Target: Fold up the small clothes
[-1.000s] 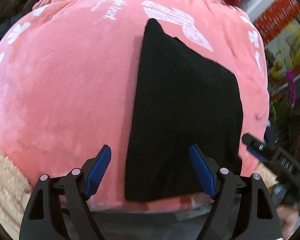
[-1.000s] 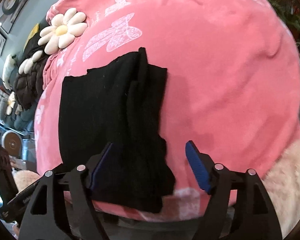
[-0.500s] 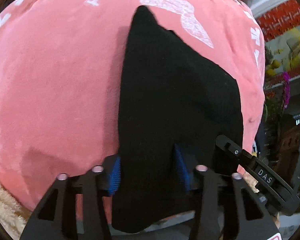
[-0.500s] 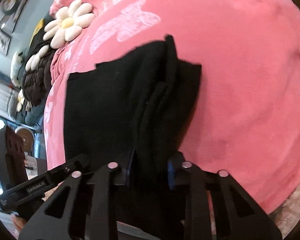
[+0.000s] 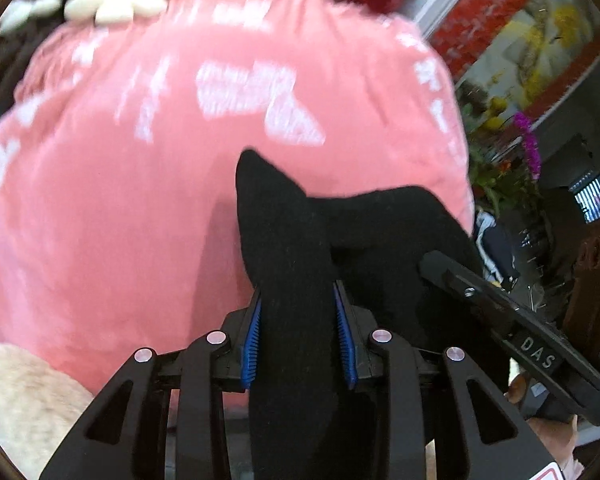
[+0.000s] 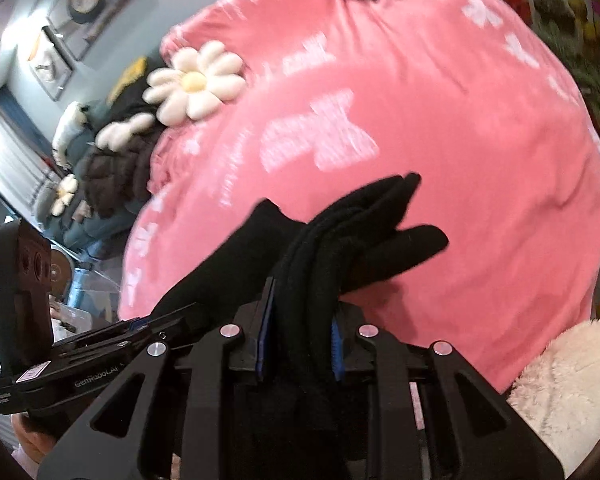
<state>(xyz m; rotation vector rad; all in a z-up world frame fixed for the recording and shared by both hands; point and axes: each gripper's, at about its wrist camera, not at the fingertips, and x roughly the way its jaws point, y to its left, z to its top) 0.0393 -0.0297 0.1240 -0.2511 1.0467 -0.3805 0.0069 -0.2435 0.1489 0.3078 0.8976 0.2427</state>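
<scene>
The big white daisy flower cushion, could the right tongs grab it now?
Probably not. The right tongs are shut on the black knitted cloth, and the white daisy flower cushion sits far across the pink fleece blanket.

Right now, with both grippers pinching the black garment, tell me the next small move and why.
Probably carry both held edges forward together and lay them down. The left gripper and right gripper are each shut on bunched edges of the black garment, which is raised above the pink blanket with its corners sticking up, so the fold is not yet laid flat.
</scene>
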